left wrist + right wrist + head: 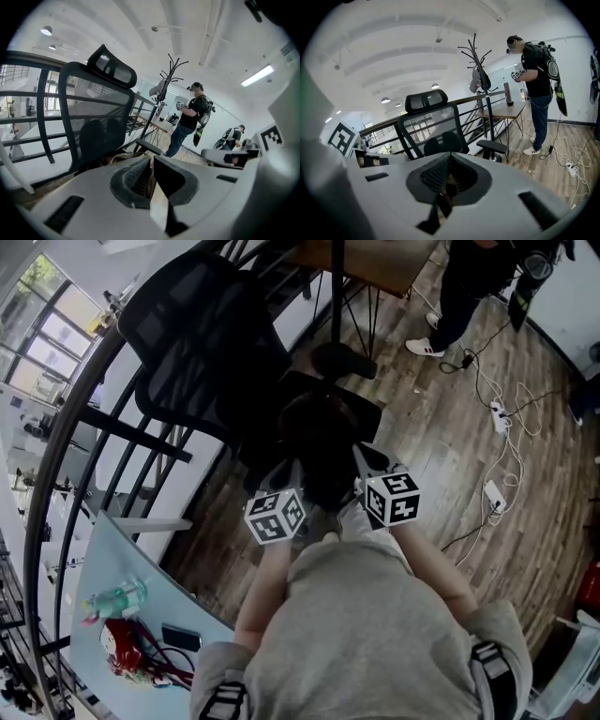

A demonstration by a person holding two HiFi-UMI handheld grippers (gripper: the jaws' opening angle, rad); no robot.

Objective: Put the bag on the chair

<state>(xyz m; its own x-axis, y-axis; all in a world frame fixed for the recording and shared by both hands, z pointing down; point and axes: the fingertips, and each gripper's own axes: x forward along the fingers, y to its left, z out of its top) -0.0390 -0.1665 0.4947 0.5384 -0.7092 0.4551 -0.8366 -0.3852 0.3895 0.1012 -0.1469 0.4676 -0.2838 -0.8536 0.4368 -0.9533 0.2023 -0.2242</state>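
Bag: a dark, brownish bag (pixel 323 444) hangs between the two marker cubes (pixel 275 516), out at the front edge of the seat. From the head view I can't tell whether it rests on the seat or hangs just clear of it.
Chair: the black mesh chair (pixel 202 352) faces us, with its backrest behind the bag and its seat directly under or beyond it.
Left side: the left tongs (pixel 151 174) are clamped tight, with a thin brown sliver of the bag pinched between the pads.
Right side: the right tongs (pixel 447 180) are clamped too, and a dark strap (pixel 440 199) runs down through the pads.
Bag against tongs: there is one pair at each end of its top, and the body hangs below and between them (a proper two-point carry).
Handling: it looks soft and saggy with some weight, so it will probably slump when set down. The strap is thin and could slide in the pads, so the safer hold is close to where it meets the body.
Next call: it wants to settle toward the middle of the seat, back from the front edge, before either pair lets go.
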